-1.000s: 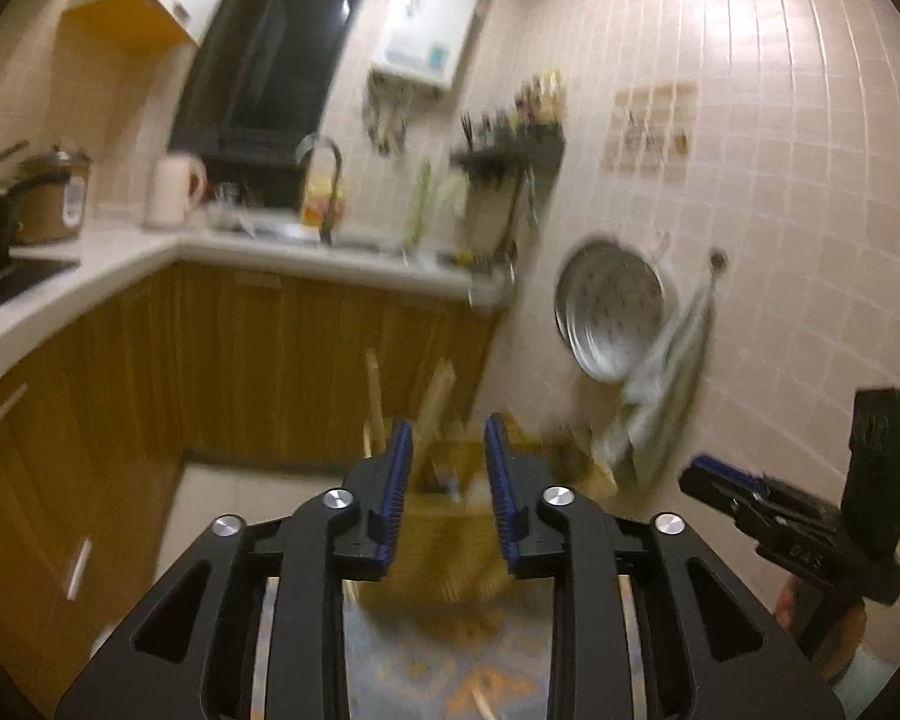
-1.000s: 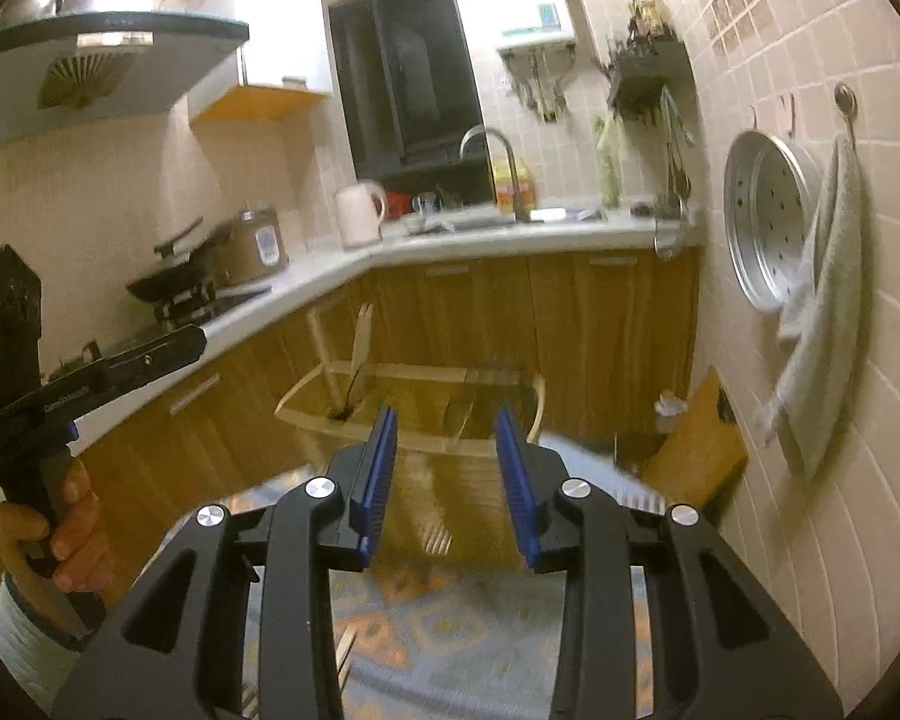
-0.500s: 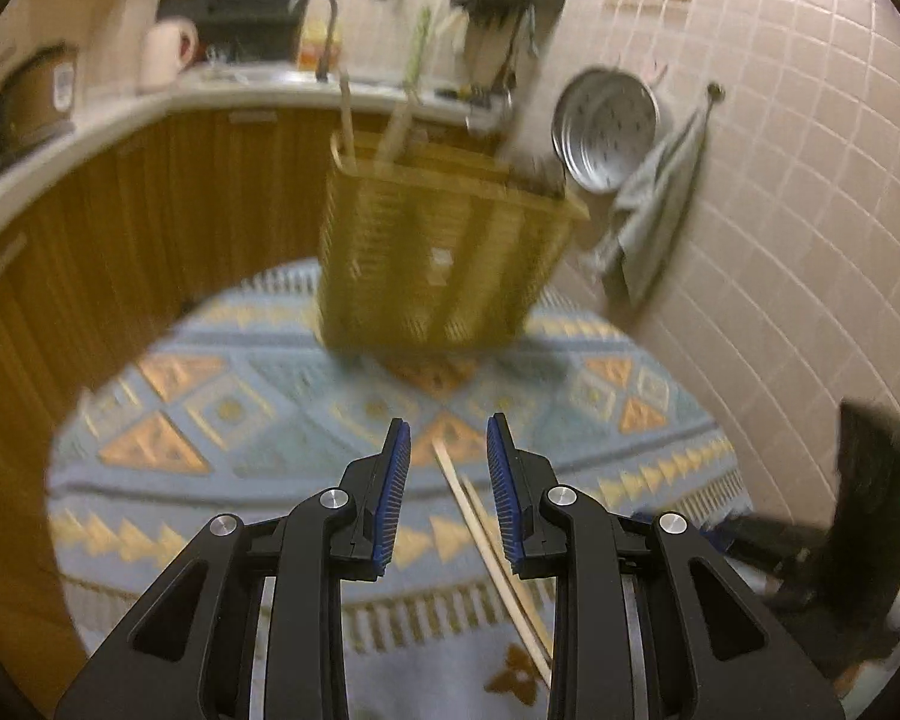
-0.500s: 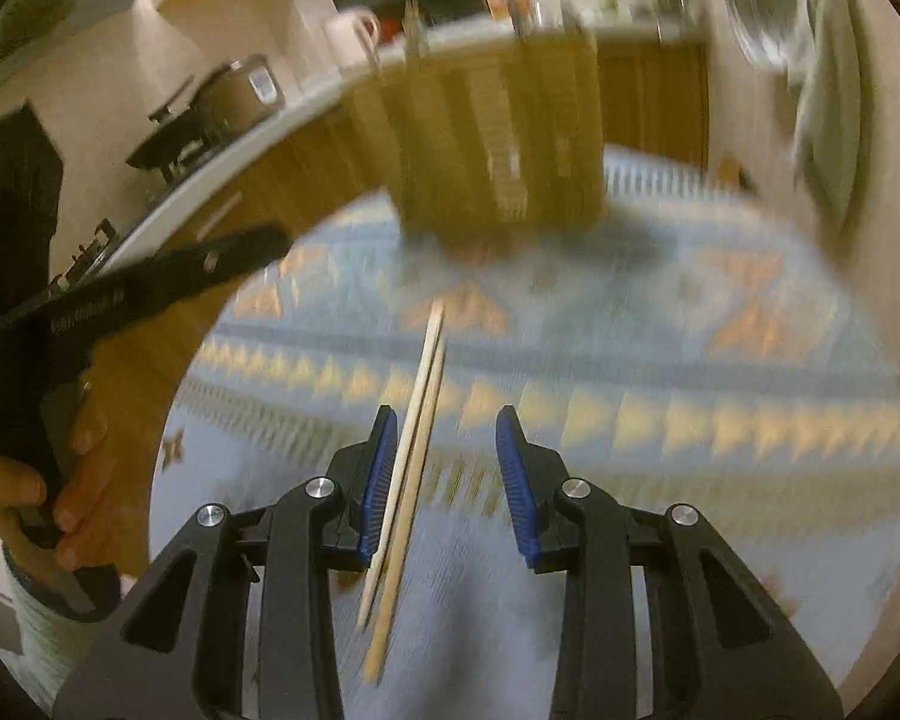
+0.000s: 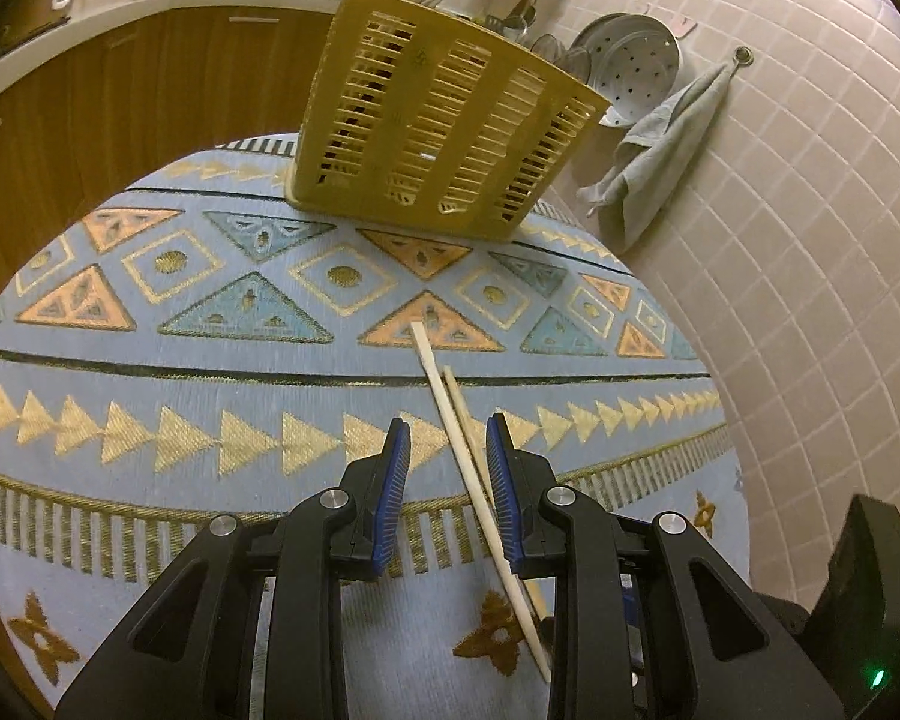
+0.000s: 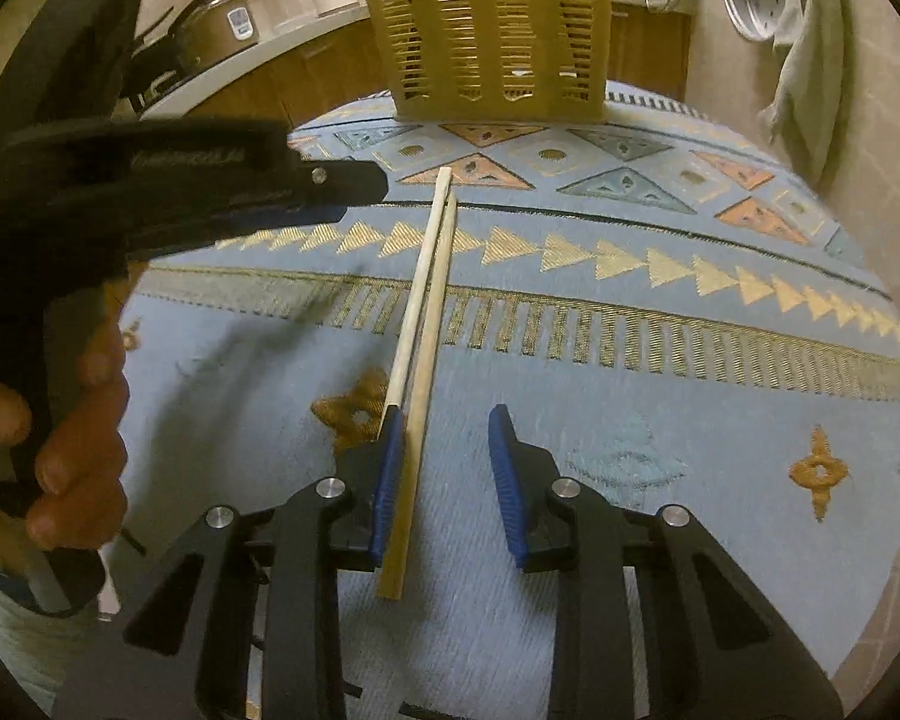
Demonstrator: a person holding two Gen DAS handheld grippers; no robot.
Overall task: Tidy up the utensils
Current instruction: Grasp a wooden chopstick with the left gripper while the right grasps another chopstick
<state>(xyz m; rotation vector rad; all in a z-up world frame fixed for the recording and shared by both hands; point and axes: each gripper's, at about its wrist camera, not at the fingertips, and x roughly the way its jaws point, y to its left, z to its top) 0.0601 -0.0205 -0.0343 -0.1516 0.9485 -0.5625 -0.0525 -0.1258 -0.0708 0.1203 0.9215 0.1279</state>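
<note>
Two wooden chopsticks (image 5: pixel 457 432) lie side by side on the blue patterned tablecloth (image 5: pixel 210 396); they also show in the right wrist view (image 6: pixel 426 300). A yellow slotted utensil basket (image 5: pixel 438 120) stands upright at the far side, also in the right wrist view (image 6: pixel 492 42). My left gripper (image 5: pixel 448 450) is open, low over the cloth, with the chopsticks passing between its fingers. My right gripper (image 6: pixel 441 444) is open, with the chopsticks' near ends lying beside its left finger (image 6: pixel 387 468). The left gripper's body (image 6: pixel 150 180) shows at the left of the right wrist view.
A tiled wall (image 5: pixel 780 240) runs along the right, with a grey towel (image 5: pixel 660 144) and a round metal steamer tray (image 5: pixel 630 72) hanging on it. A wooden cabinet and white counter (image 5: pixel 120 30) stand behind the table. The table's edge curves around the cloth.
Both grippers have tilted down from facing the kitchen to the table and moved in over the chopsticks. The chopsticks now lie between the fingers. Both grippers stayed open.
</note>
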